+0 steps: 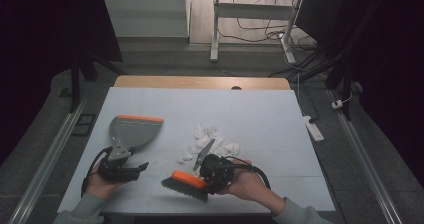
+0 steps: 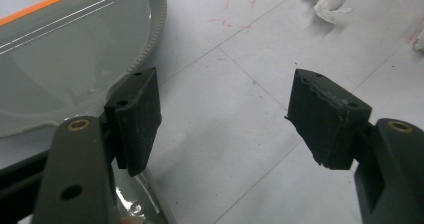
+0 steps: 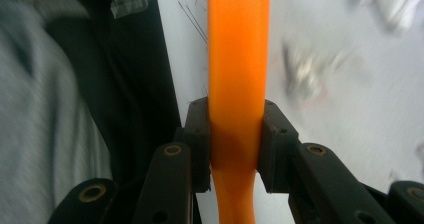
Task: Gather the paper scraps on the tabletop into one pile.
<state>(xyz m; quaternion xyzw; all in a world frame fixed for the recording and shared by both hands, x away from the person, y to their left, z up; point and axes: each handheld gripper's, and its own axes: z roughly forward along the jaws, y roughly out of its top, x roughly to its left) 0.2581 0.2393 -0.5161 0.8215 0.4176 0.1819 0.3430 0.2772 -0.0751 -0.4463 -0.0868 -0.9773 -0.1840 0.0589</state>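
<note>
A grey dustpan [image 1: 134, 130] with an orange lip lies on the white table at the left; its pan [image 2: 60, 69] fills the upper left of the left gripper view. My left gripper [image 1: 131, 165] sits just behind the dustpan's handle. Its jaws [image 2: 227, 104] stand open over bare table, the left one beside the handle. Near the front edge, my right gripper [image 1: 210, 176] is shut on a hand brush [image 1: 186, 182] with an orange back and dark bristles. In the right gripper view both pads clamp the orange back [image 3: 235, 59]. White paper scraps [image 1: 210, 141] lie just beyond the brush.
The table's front edge [image 1: 200, 211] runs close below both hands. A wooden strip [image 1: 200, 82] borders the far side. Scraps [image 2: 327, 1] show at the top right of the left gripper view. A grey sleeve [image 3: 45, 124] is at the left of the right gripper view.
</note>
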